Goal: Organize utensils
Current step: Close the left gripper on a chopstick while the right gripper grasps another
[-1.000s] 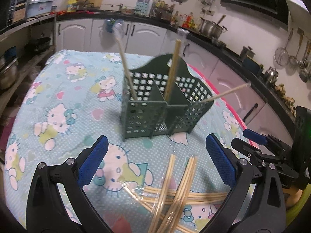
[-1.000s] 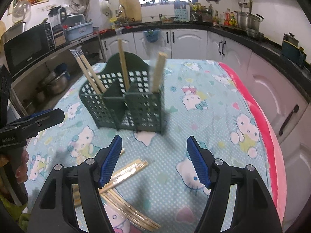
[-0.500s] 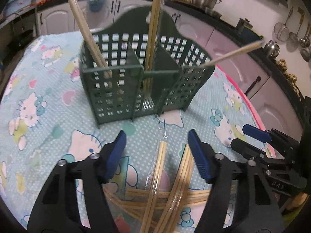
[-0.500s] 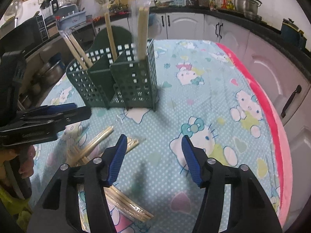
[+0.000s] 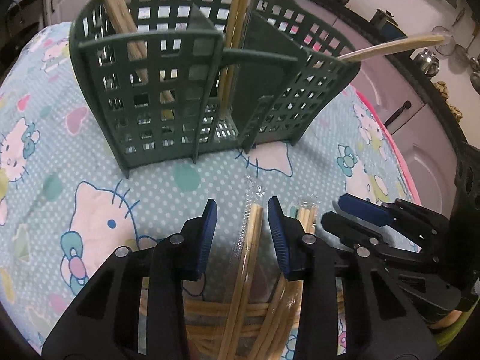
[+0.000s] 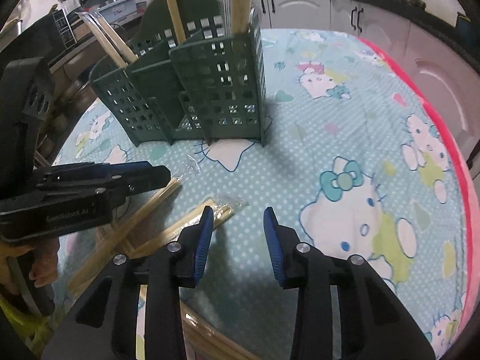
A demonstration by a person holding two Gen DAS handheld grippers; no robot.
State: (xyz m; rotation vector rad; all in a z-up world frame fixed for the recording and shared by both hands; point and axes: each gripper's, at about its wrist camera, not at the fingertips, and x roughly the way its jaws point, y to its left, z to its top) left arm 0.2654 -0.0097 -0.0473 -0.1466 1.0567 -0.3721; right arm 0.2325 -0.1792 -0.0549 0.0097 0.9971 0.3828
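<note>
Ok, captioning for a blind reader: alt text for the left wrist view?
The left gripper is closing around a wrapped chopstick pair lying on a cartoon-print tablecloth. Behind stands a green slotted caddy holding upright chopsticks; the right gripper is alongside.

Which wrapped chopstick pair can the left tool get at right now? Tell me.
Probably the wrapped pair lying between the closing jaws of the left tool; nothing covers its near end, and the right tool sits beside it.

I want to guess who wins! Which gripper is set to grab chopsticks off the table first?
Probably the left gripper: a wrapped pair of chopsticks lies between its closing jaws. The right gripper, also closing, has only tablecloth between its jaws; another wrapped pair sits just outside its left finger.
</note>
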